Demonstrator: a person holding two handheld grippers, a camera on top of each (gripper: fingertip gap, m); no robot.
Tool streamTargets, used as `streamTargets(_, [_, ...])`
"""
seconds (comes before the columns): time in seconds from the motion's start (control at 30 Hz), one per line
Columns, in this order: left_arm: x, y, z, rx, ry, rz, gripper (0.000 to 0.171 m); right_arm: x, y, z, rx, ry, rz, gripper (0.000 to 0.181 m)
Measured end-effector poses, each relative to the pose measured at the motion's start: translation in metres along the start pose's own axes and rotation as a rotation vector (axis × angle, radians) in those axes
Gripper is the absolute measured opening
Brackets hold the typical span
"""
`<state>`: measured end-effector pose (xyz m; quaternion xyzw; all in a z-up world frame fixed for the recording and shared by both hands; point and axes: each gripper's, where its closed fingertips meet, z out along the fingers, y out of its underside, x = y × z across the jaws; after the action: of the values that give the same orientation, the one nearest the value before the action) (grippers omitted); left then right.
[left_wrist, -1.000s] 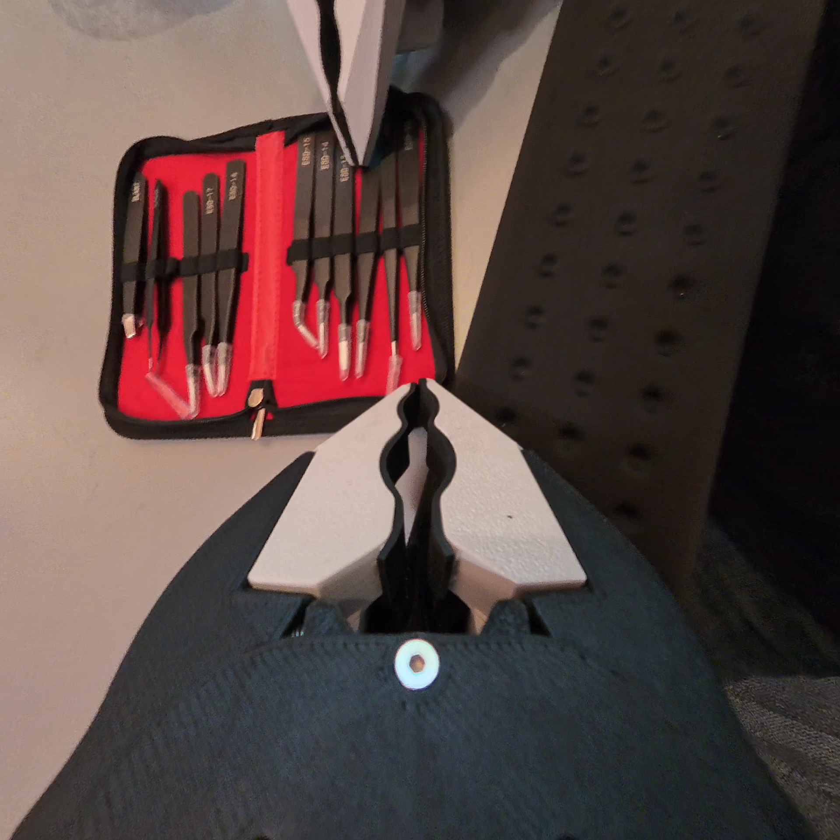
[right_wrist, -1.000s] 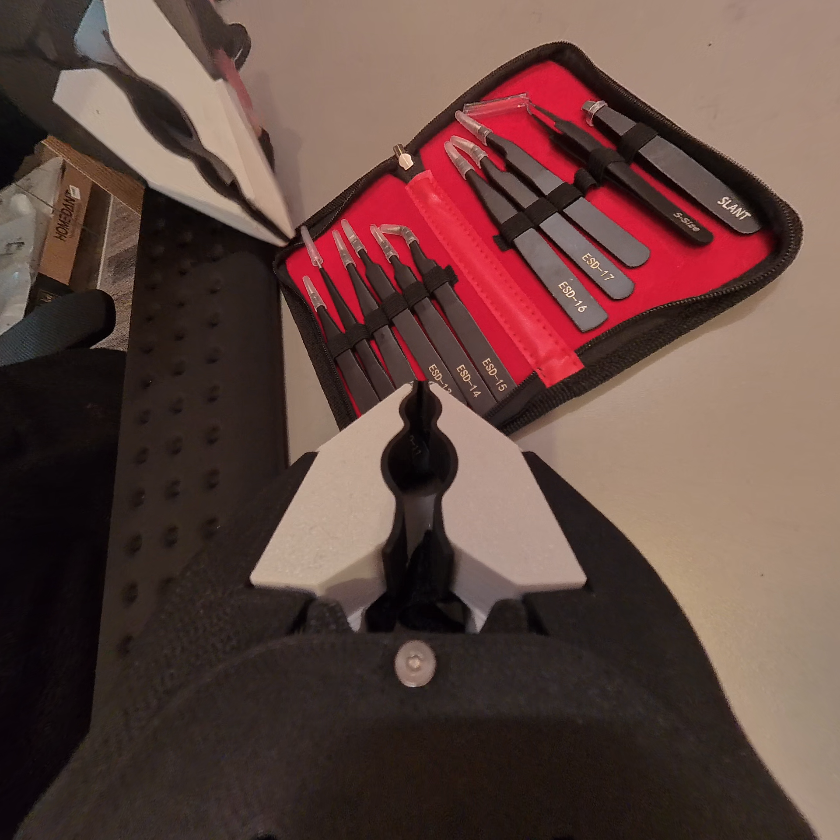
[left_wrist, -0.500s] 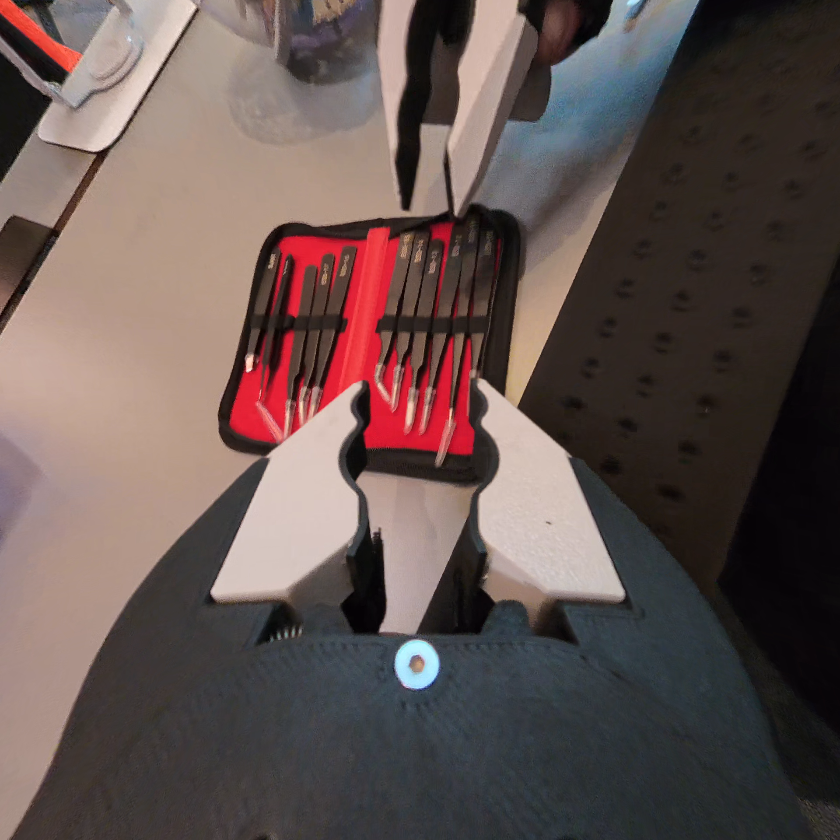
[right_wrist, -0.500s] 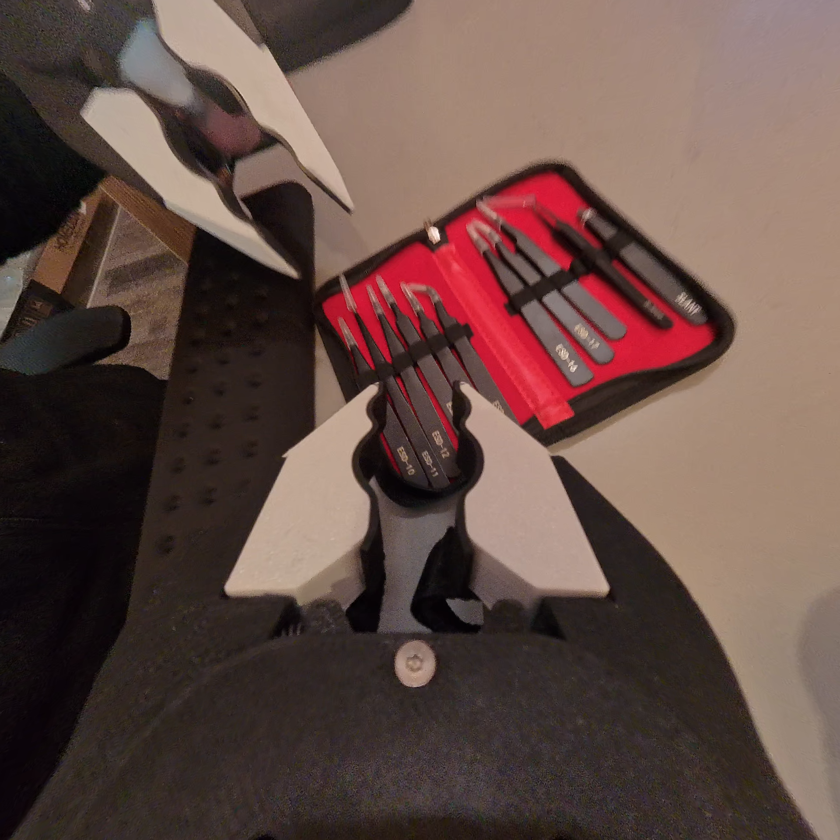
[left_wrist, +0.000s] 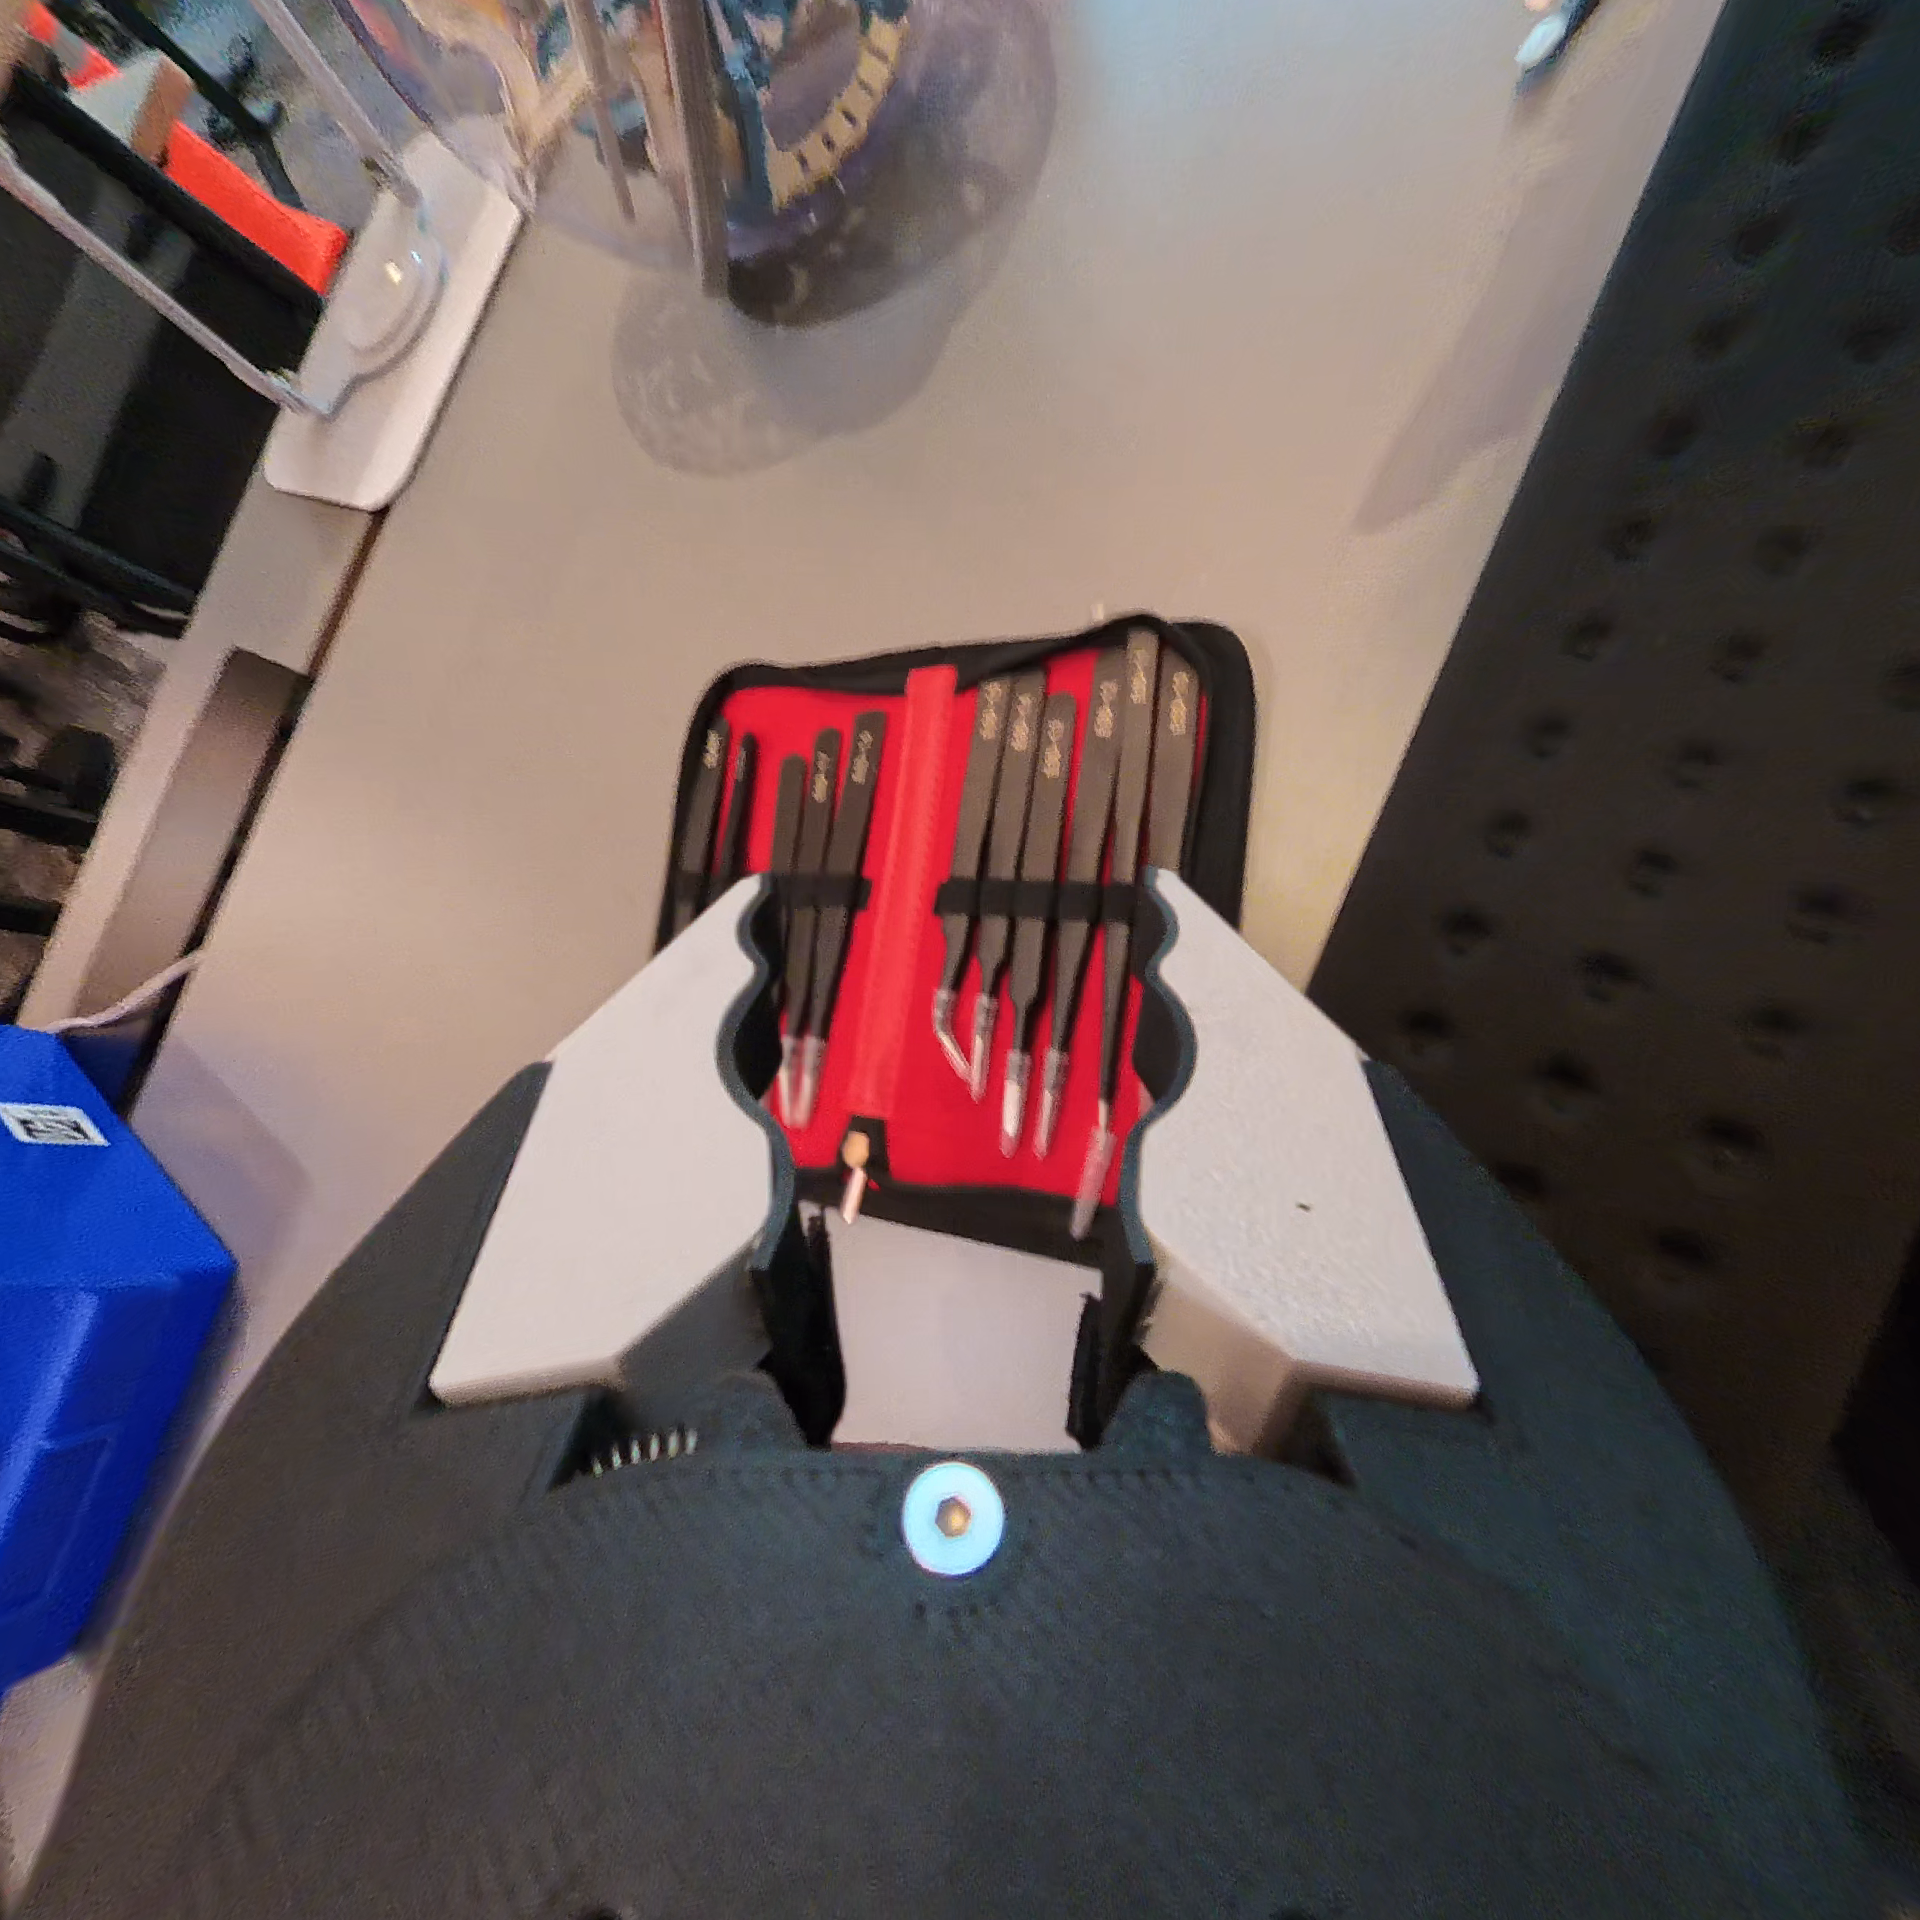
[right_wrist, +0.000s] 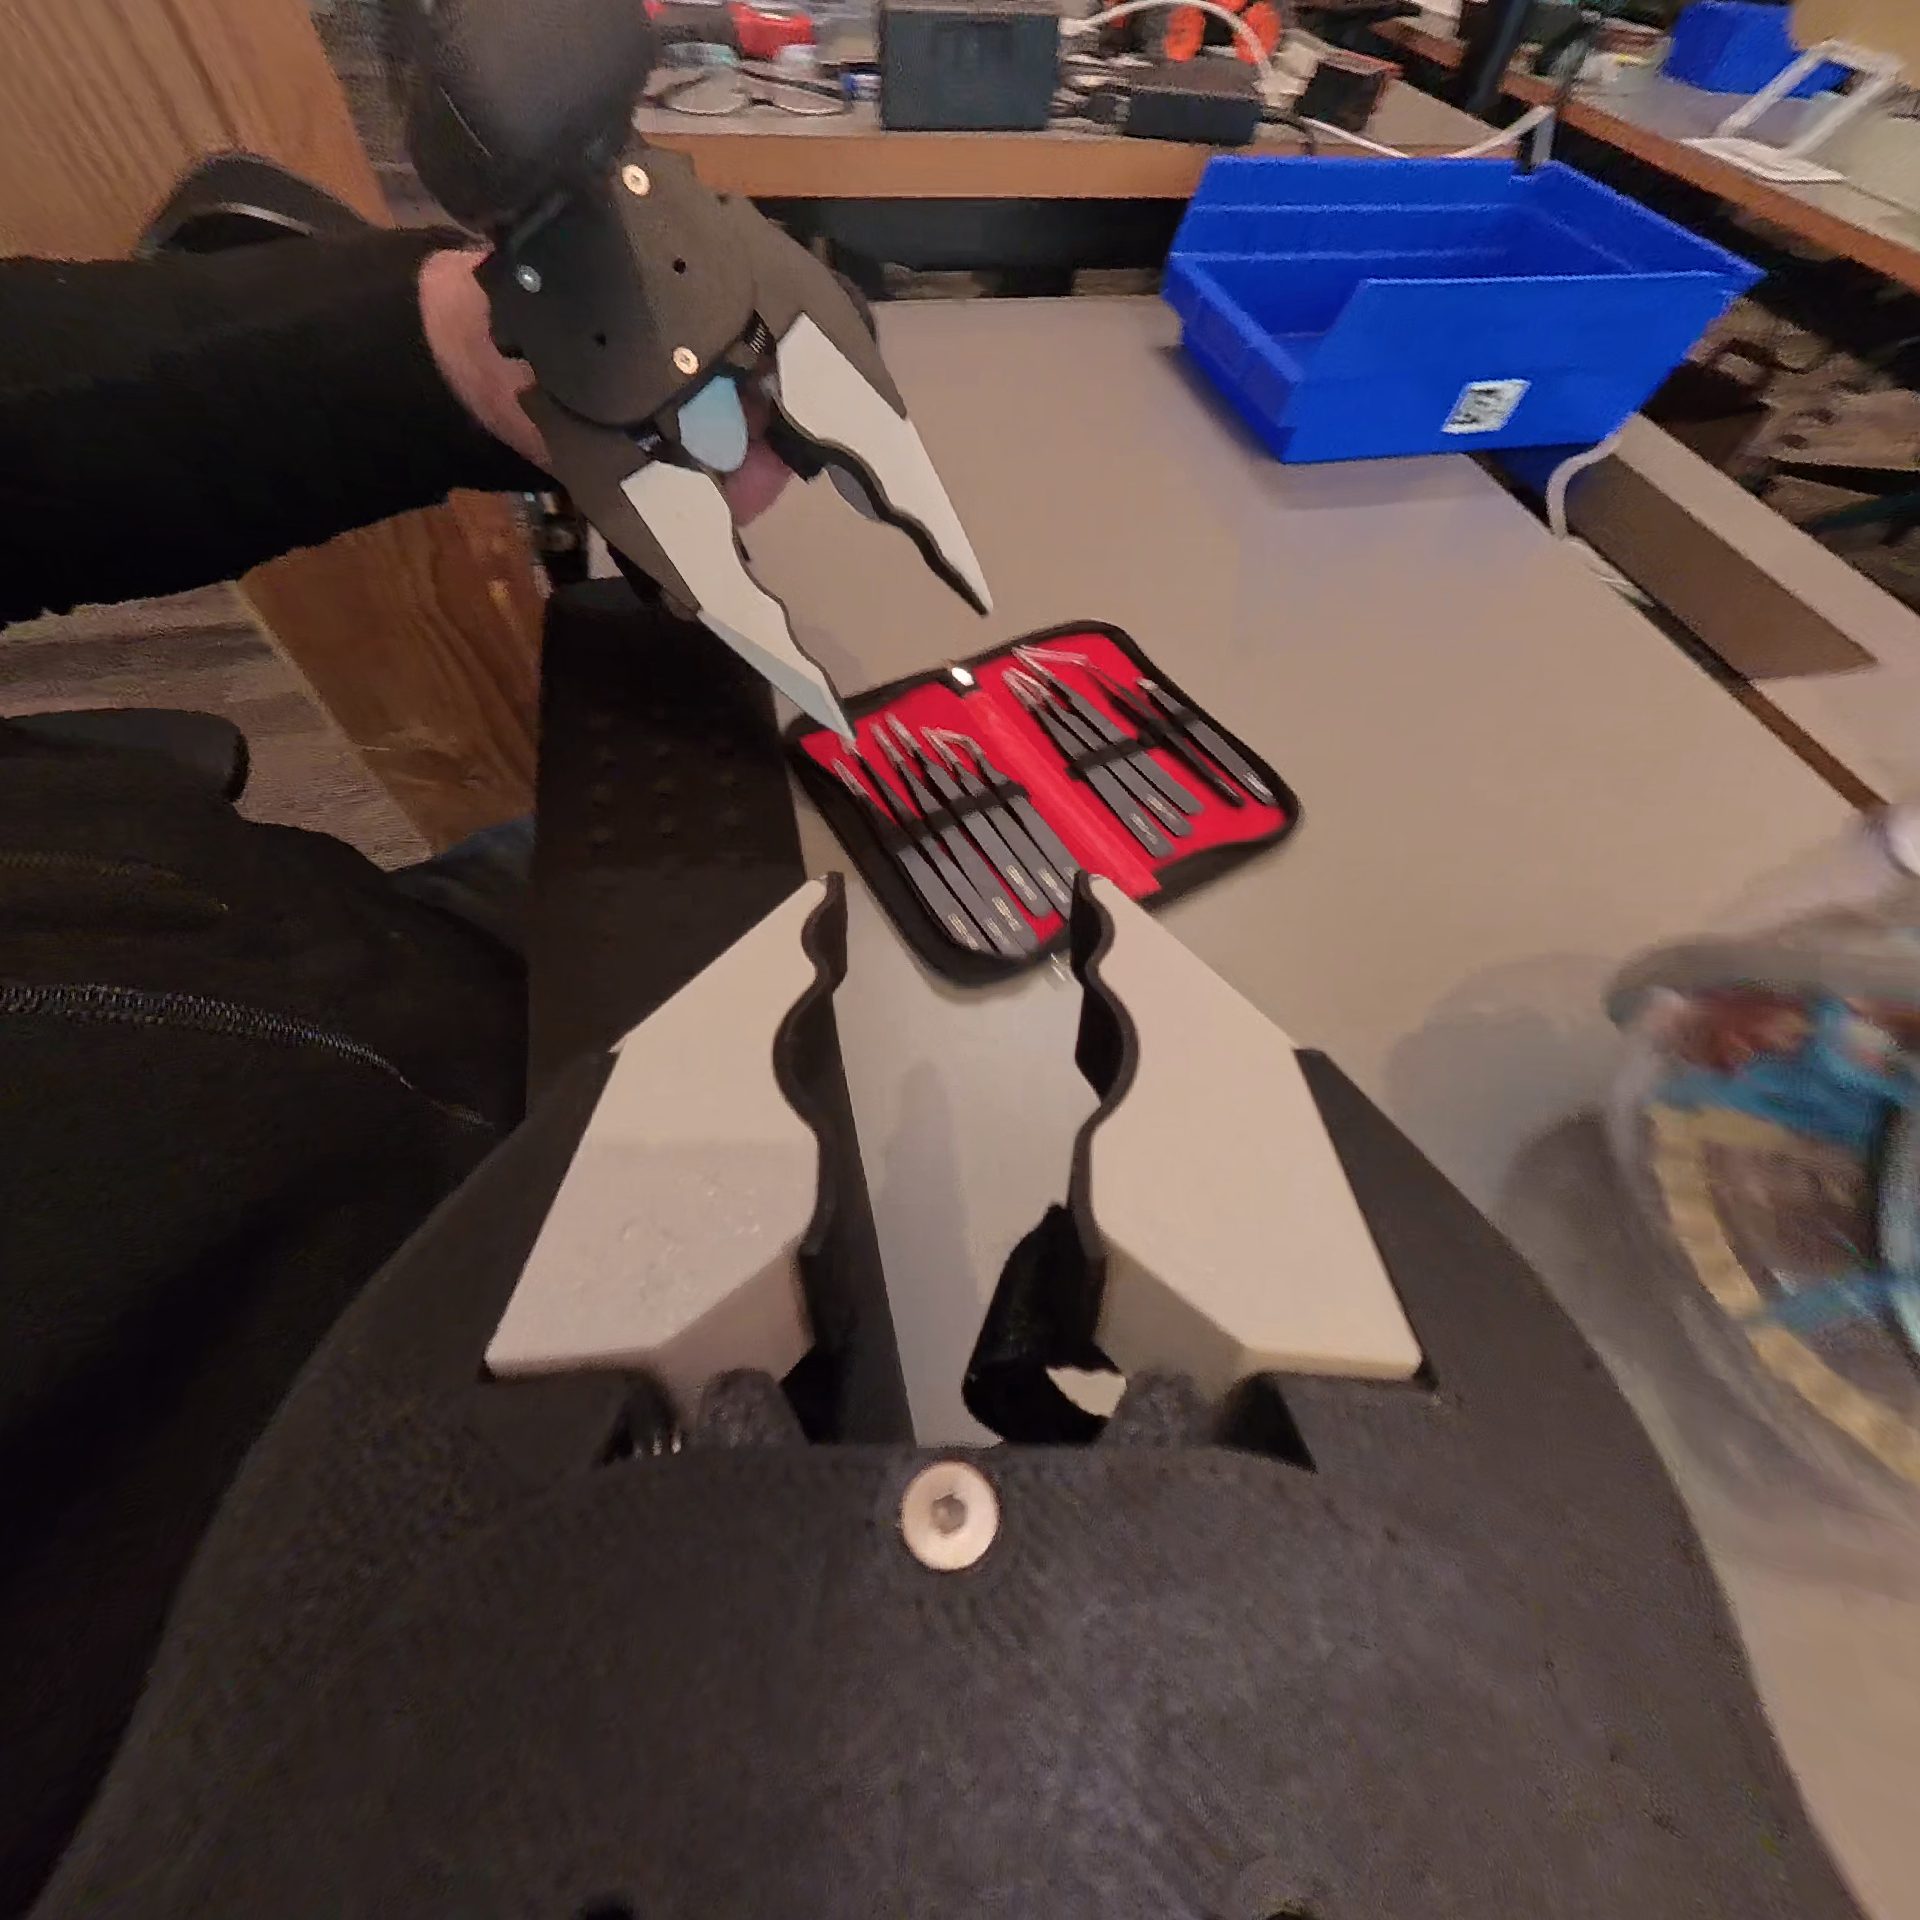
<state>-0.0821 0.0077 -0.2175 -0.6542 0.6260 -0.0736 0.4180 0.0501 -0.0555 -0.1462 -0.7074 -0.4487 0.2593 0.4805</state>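
An open zip case (left_wrist: 920, 790) with red lining lies flat on the grey table (left_wrist: 499, 727). Several black tweezers (left_wrist: 1039, 831) sit in it under elastic bands. My left gripper (left_wrist: 956, 883) is open and empty, held above the case's near end, with the case showing between its fingers. In the right wrist view the case (right_wrist: 1112, 831) lies ahead. My right gripper (right_wrist: 956, 883) is open and empty, above the table just short of the case's near edge. The left gripper (right_wrist: 916, 670) hangs open over the case's far left corner, held by a hand in a black sleeve.
A black perforated pad (left_wrist: 1662, 727) runs along the table edge beside the case. A clear container (left_wrist: 727, 156) with coloured contents stands beyond it, and also shows in the right wrist view (right_wrist: 1787, 1143). A blue bin (right_wrist: 1455, 301) sits at the far side, and a blue box (left_wrist: 83, 1299) is near my left gripper. Spacing between my two grippers at the tips: around 15 centimeters.
Both grippers were shut close to the case a second ago. They have since opened wide and drawn up and back, so the case looks smaller and more of the table shows.
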Motion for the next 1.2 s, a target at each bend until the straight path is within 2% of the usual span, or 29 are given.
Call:
streamTargets(0.2, [-0.005,-0.057,0.013,0.111,0.014,0.072,0.07,0.042,0.04,-0.097,-0.087,0.291,0.09,0.049])
streamTargets(0.37, [0.011,-0.105,0.037,0.179,0.082,0.153,0.071,0.072,0.091,-0.187,-0.198,0.533,0.205,0.053])
streamTargets(0.47, [0.026,-0.133,0.054,0.21,0.144,0.178,0.07,0.083,0.119,-0.218,-0.256,0.596,0.258,0.056])
streamTargets(0.53, [0.04,-0.152,0.067,0.217,0.199,0.184,0.068,0.092,0.14,-0.225,-0.338,0.604,0.276,0.059])
streamTargets(0.67, [0.092,-0.196,0.099,0.206,0.379,0.149,0.065,0.109,0.173,-0.218,-0.502,0.55,0.316,0.063])
streamTargets(0.73, [0.112,-0.218,0.122,0.176,0.399,0.126,0.065,0.117,0.176,-0.214,-0.502,0.537,0.332,0.059])
streamTargets(0.83, [0.132,-0.237,0.165,0.091,0.441,0.016,0.065,0.125,0.179,-0.21,-0.475,0.529,0.362,0.057])
streamTargets(0.97, [0.149,-0.236,0.204,-0.037,0.457,-0.011,0.062,0.127,0.186,-0.207,-0.421,0.53,0.388,0.053])
streamTargets(1.03, [0.159,-0.228,0.216,-0.099,0.473,0.004,0.054,0.126,0.19,-0.207,-0.393,0.528,0.406,0.052])
streamTargets(1.13, [0.167,-0.224,0.225,-0.108,0.47,0.025,0.023,0.123,0.193,-0.205,-0.355,0.516,0.416,0.05])
streamTargets(1.2, [0.169,-0.224,0.226,-0.102,0.481,0.028,0.018,0.122,0.194,-0.207,-0.337,0.521,0.42,0.049])
